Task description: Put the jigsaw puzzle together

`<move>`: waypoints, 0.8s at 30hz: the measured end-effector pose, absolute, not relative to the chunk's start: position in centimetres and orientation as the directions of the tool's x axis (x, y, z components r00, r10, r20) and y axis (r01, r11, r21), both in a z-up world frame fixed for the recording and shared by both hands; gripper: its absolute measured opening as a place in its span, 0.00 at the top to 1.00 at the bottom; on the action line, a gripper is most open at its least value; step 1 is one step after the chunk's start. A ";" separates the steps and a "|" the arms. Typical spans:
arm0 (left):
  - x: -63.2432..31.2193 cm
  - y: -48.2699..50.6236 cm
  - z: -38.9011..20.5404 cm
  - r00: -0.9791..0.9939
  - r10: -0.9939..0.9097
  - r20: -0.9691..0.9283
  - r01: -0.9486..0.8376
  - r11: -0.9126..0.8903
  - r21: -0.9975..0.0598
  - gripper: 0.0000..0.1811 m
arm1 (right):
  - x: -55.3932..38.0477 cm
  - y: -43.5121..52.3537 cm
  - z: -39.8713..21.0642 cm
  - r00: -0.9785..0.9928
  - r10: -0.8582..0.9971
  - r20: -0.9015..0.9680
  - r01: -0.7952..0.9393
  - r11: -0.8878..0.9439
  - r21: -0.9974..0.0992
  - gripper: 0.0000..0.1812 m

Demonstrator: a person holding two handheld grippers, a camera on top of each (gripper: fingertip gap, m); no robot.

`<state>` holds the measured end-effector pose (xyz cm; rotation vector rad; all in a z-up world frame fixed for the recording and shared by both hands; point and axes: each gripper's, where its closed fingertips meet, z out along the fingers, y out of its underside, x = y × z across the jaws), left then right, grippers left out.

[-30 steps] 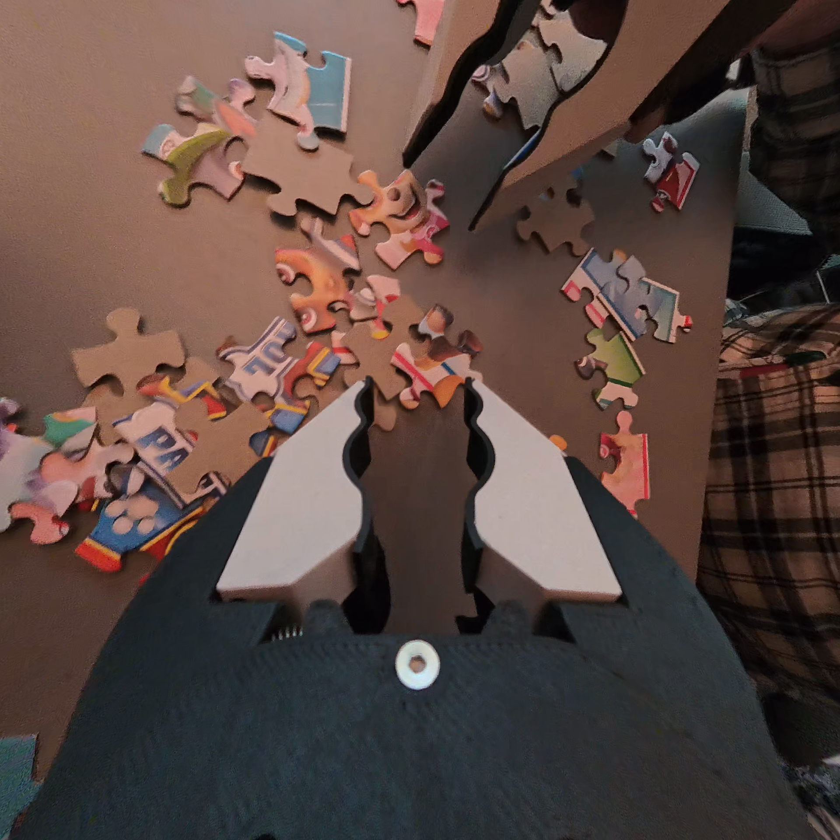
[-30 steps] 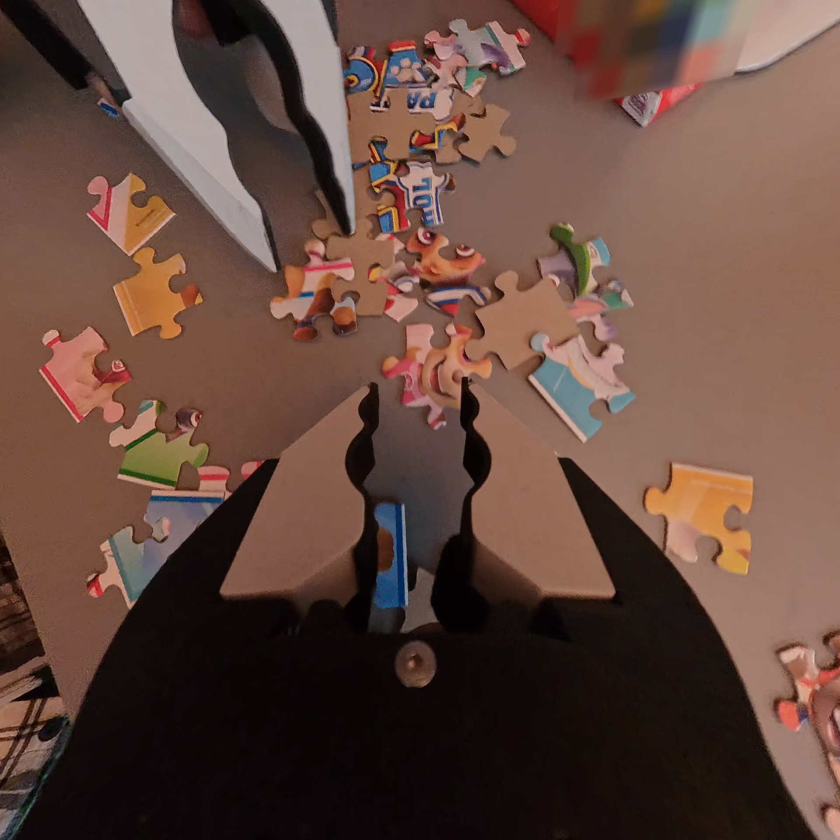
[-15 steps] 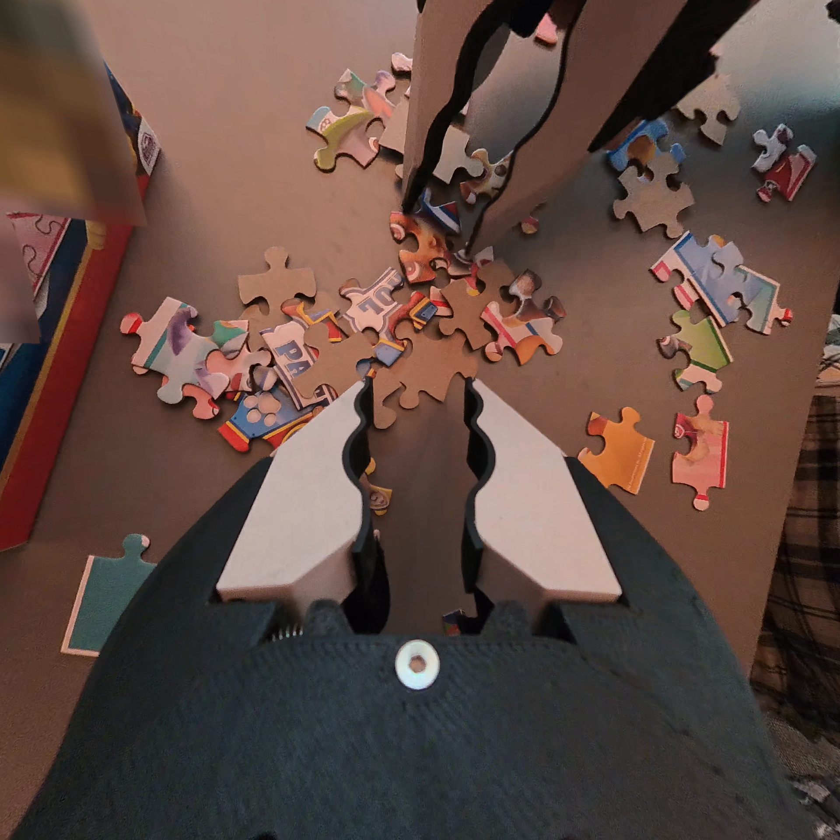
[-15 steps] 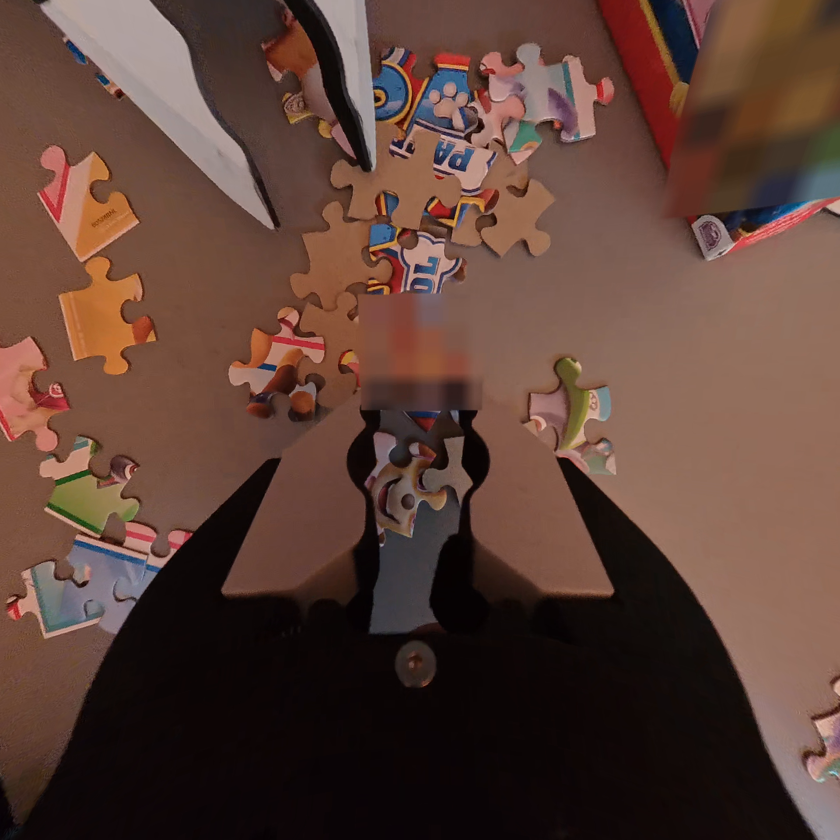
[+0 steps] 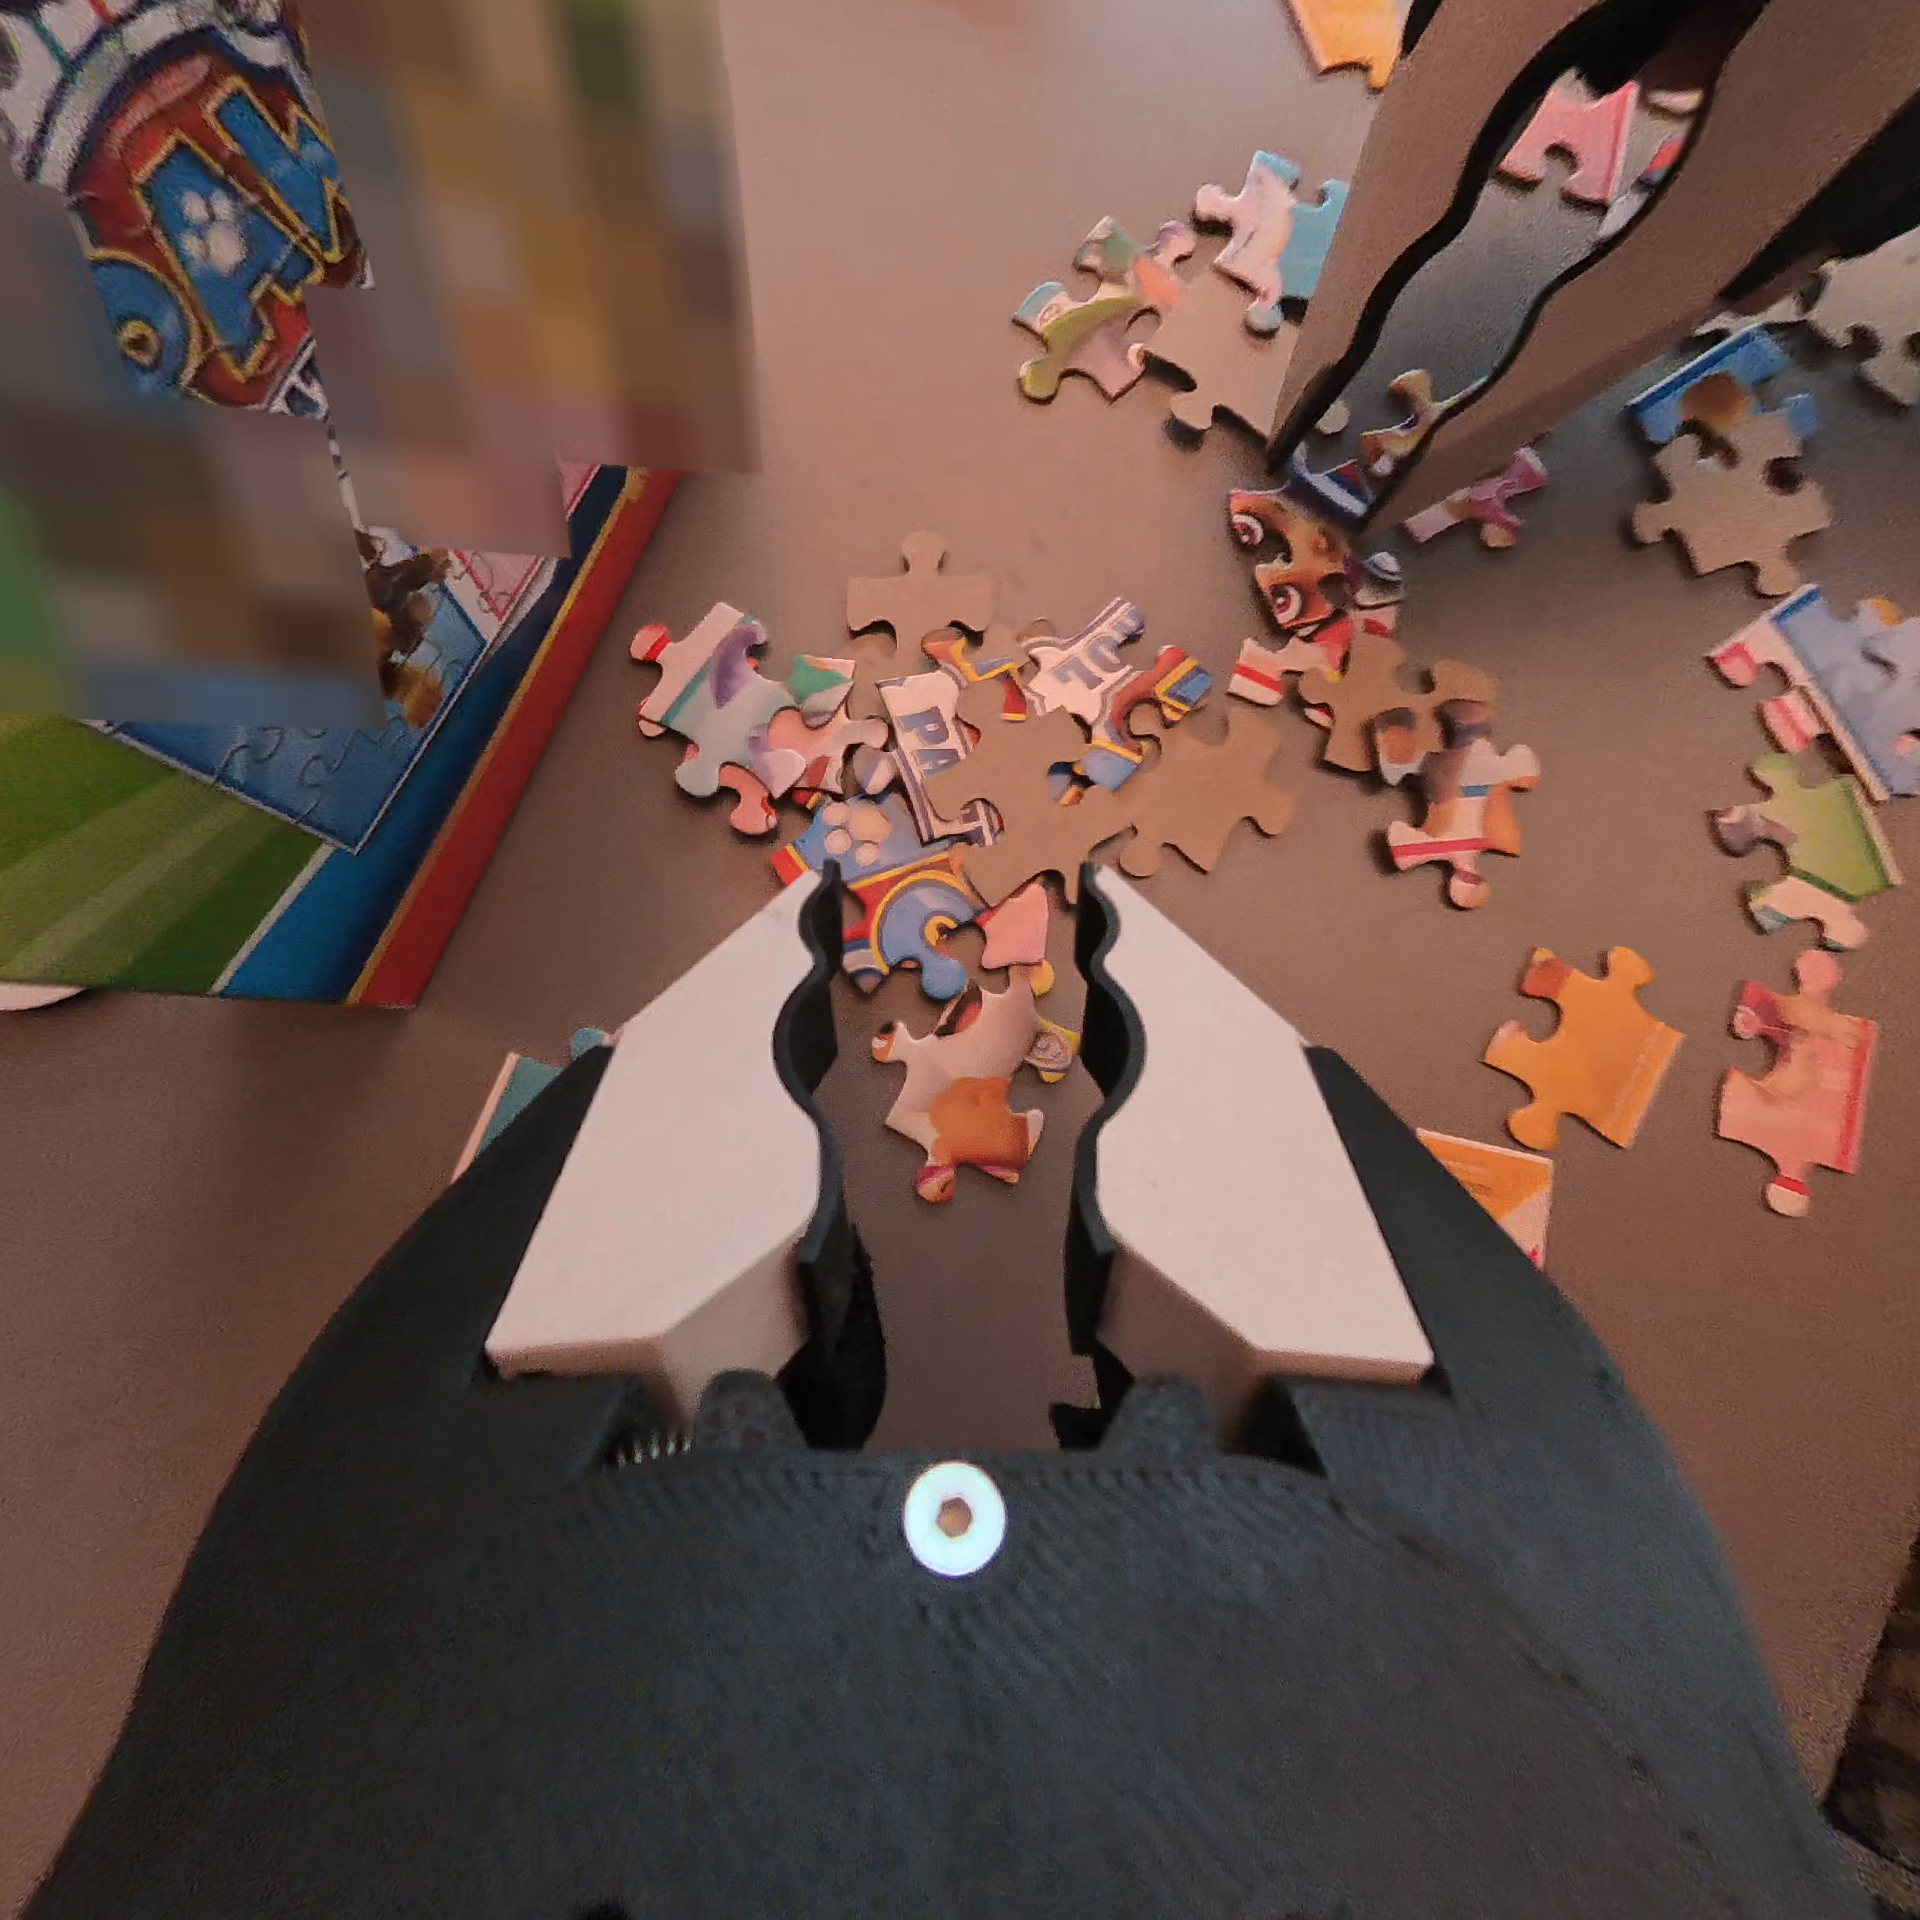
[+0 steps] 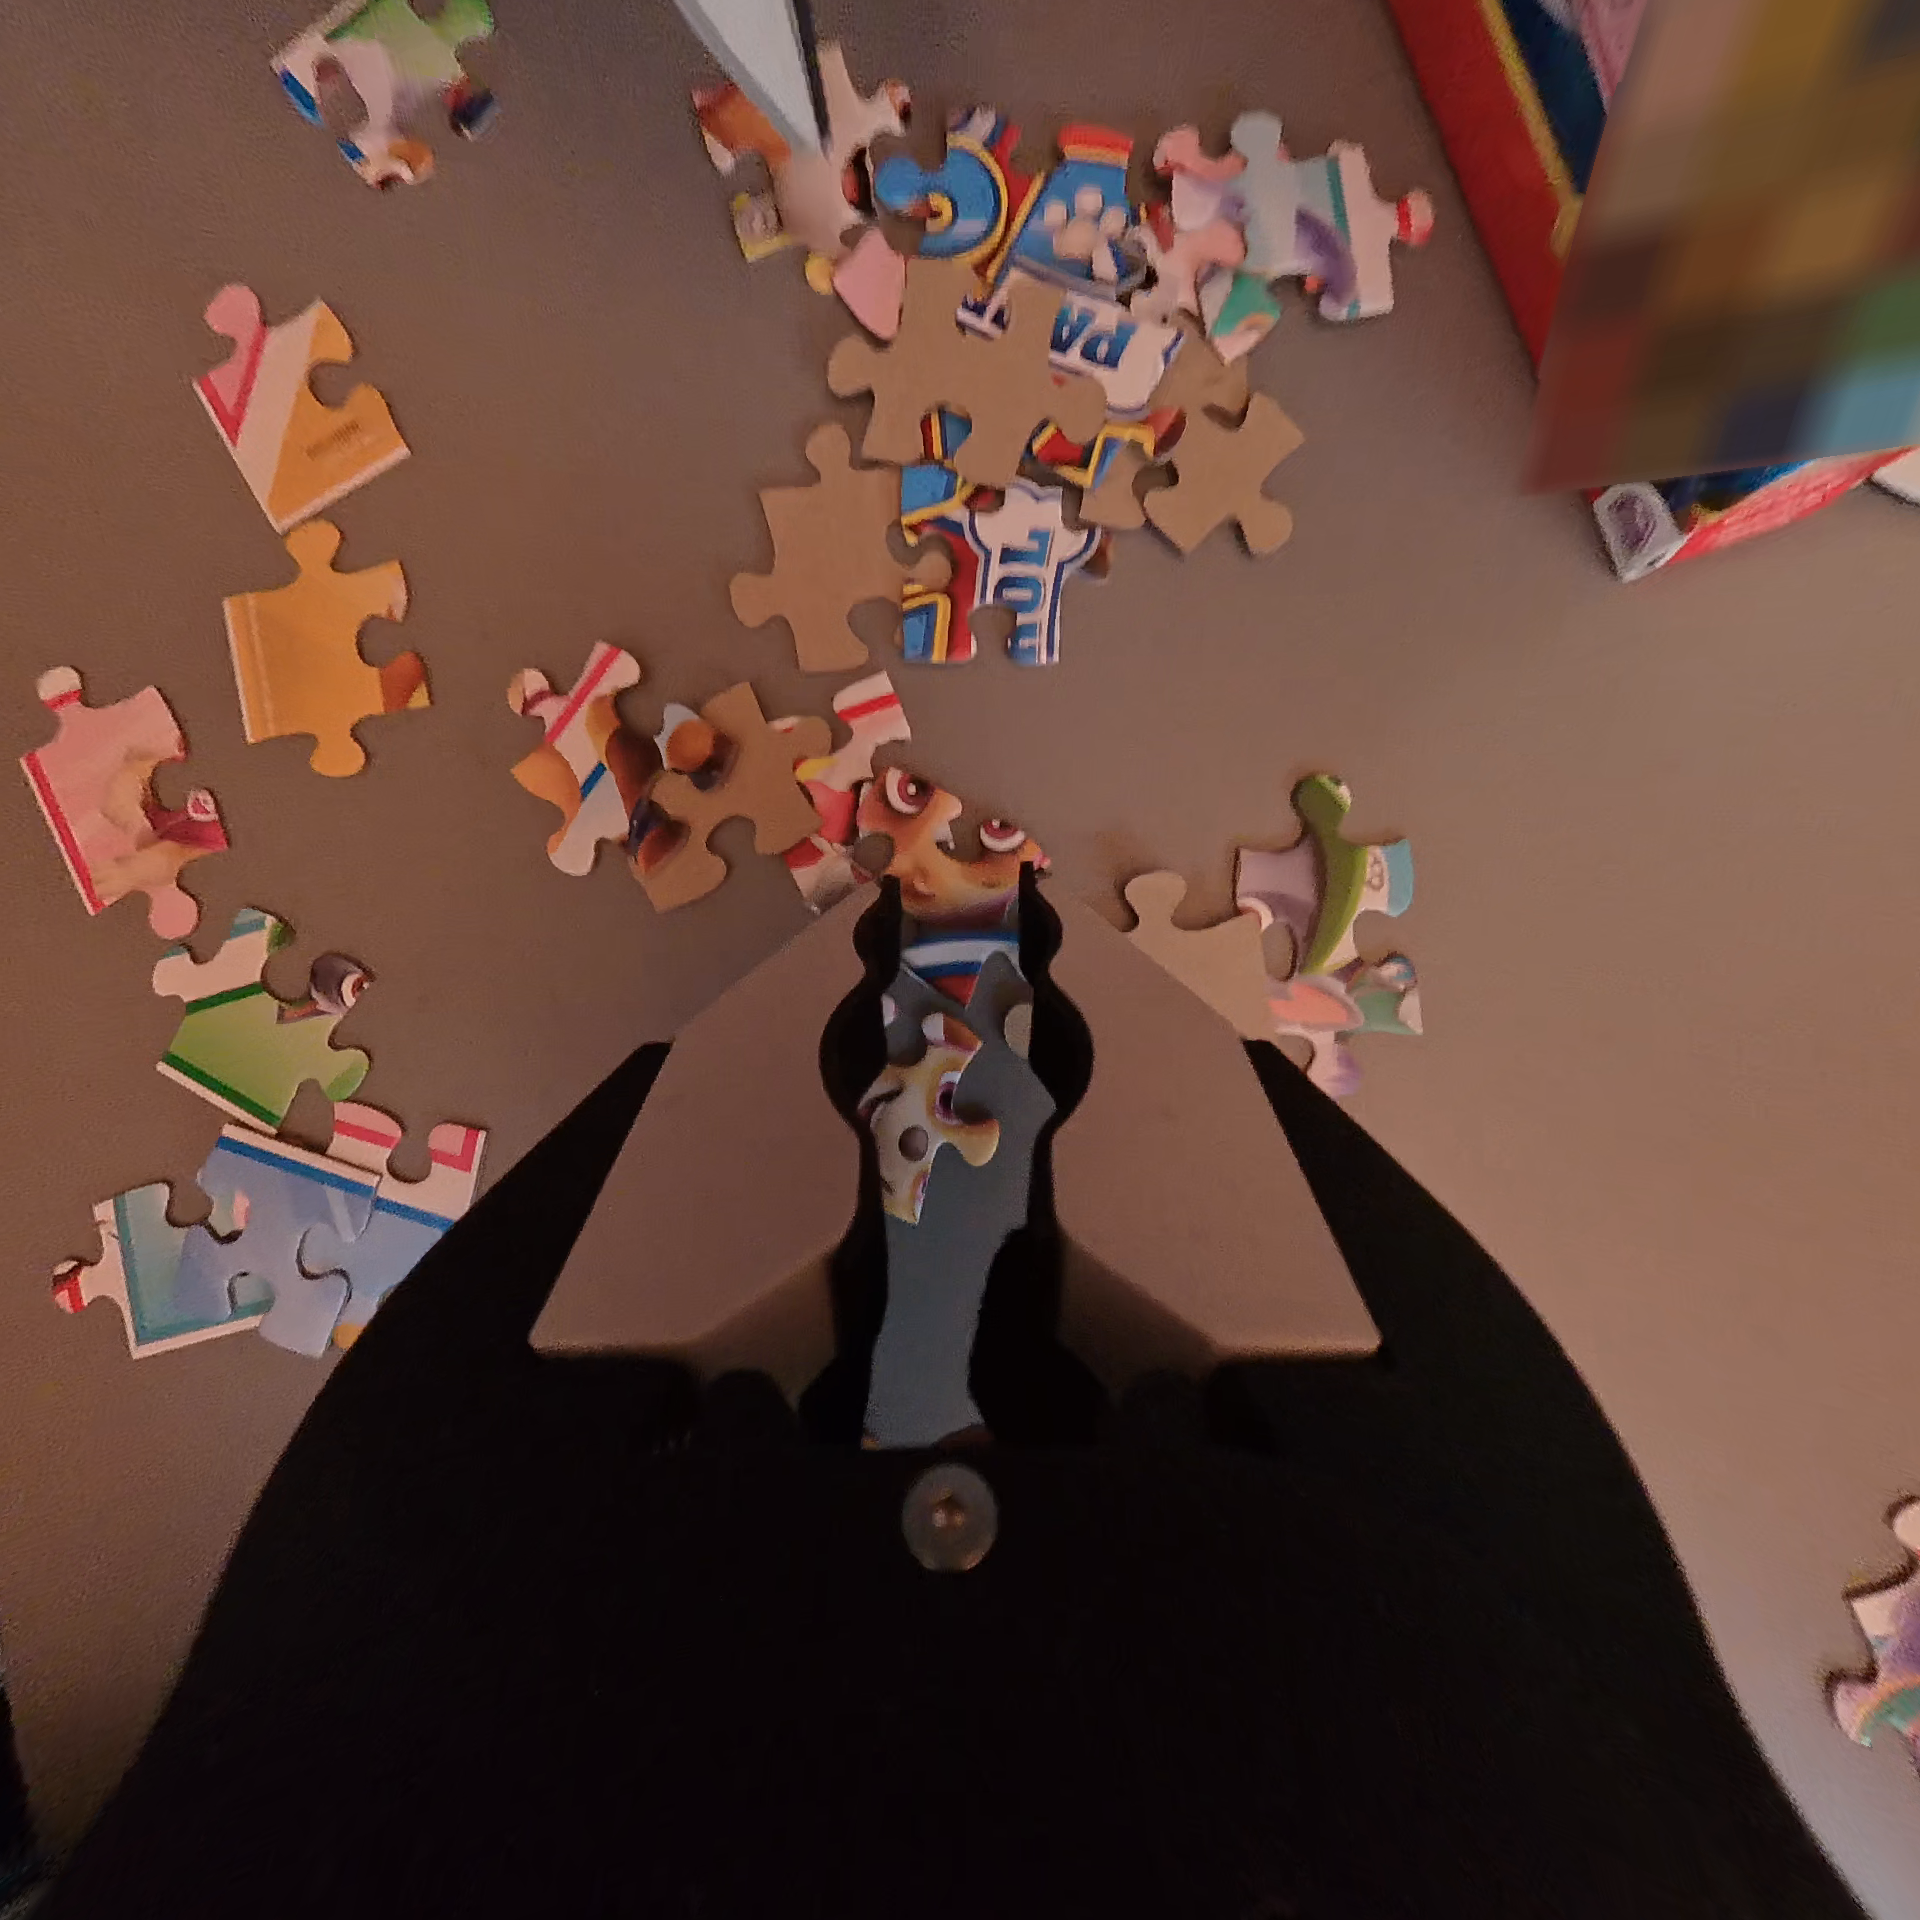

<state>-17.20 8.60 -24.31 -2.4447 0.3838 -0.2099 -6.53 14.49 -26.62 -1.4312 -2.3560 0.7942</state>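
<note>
A: Viewing the left gripper (image 5: 954, 894), we find its jaws spread, empty, above a white-and-orange puzzle piece (image 5: 966, 1101) on the table (image 5: 935, 260).

B: We see the right gripper (image 6: 951, 894) narrowed around a cartoon-face piece (image 6: 930, 1117); whether it pinches, we cannot tell.

- The right tool (image 6: 954, 894) points down at the brown desk (image 6: 1558, 935); its jaws stand a little apart.
- Between them a puzzle piece with a cartoon face (image 6: 930, 1117) shows; I cannot tell if it is gripped.
- Just before the tips lies a piece with two big eyes (image 6: 951, 831).
- Farther ahead is a heap of pieces (image 6: 1039, 416), some with the cardboard back up.
- A yellow piece (image 6: 312, 644) lies on the left.
- The red puzzle box (image 6: 1486, 156) is at the upper right.
- One tip of the left tool (image 6: 764, 62) shows at the top edge.
</note>
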 end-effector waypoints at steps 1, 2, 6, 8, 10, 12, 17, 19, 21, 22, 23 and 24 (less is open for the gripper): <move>-17.0 8.8 -24.8 0.943 -0.328 0.054 -0.227 -0.755 -0.615 0.75 | -6.8 14.4 -26.5 -0.476 0.878 -0.050 0.719 0.356 -0.596 0.89; -16.5 9.0 -25.2 0.939 -0.339 0.057 -0.238 -0.760 -0.604 0.74 | -7.1 14.4 -26.4 -0.473 0.879 -0.049 0.713 0.350 -0.607 0.89; -15.7 9.4 -27.1 0.933 -0.358 0.035 -0.283 -0.790 -0.544 0.77 | -7.8 14.4 -26.5 -0.466 0.884 -0.031 0.686 0.339 -0.643 0.89; -15.3 9.9 -27.1 0.930 -0.366 0.024 -0.292 -0.778 -0.556 0.80 | -8.0 14.4 -26.5 -0.466 0.884 -0.028 0.675 0.335 -0.657 0.89; -15.2 10.0 -27.1 0.930 -0.368 0.025 -0.292 -0.775 -0.560 0.91 | -8.1 14.3 -26.2 -0.467 0.884 -0.026 0.668 0.333 -0.666 0.89; -14.7 9.9 -27.1 0.919 -0.393 0.033 -0.308 -0.769 -0.561 0.99 | -8.4 14.1 -25.7 -0.469 0.883 -0.029 0.652 0.324 -0.685 0.89; -14.1 10.5 -26.8 0.897 -0.441 -0.033 -0.377 -0.725 -0.576 1.00 | -9.4 13.3 -24.4 -0.467 0.884 -0.032 0.616 0.299 -0.729 0.87; -13.6 11.0 -26.1 0.862 -0.485 -0.144 -0.470 -0.662 -0.584 1.00 | -9.9 12.9 -23.9 -0.474 0.881 -0.015 0.590 0.304 -0.748 0.85; -12.9 11.6 -25.5 0.795 -0.528 -0.297 -0.594 -0.580 -0.558 1.00 | -10.2 12.8 -23.3 -0.477 0.879 0.033 0.551 0.328 -0.767 0.83; -12.3 11.8 -25.4 0.756 -0.553 -0.350 -0.646 -0.544 -0.536 0.99 | -10.3 12.8 -23.0 -0.481 0.874 0.064 0.529 0.349 -0.773 0.83; -11.6 12.0 -25.3 0.715 -0.575 -0.396 -0.692 -0.503 -0.518 1.00 | -10.4 12.9 -22.8 -0.479 0.872 0.100 0.511 0.370 -0.776 0.87; -11.3 12.3 -25.2 0.689 -0.576 -0.440 -0.721 -0.479 -0.502 1.00 | -10.3 13.0 -22.8 -0.484 0.865 0.132 0.498 0.396 -0.772 0.91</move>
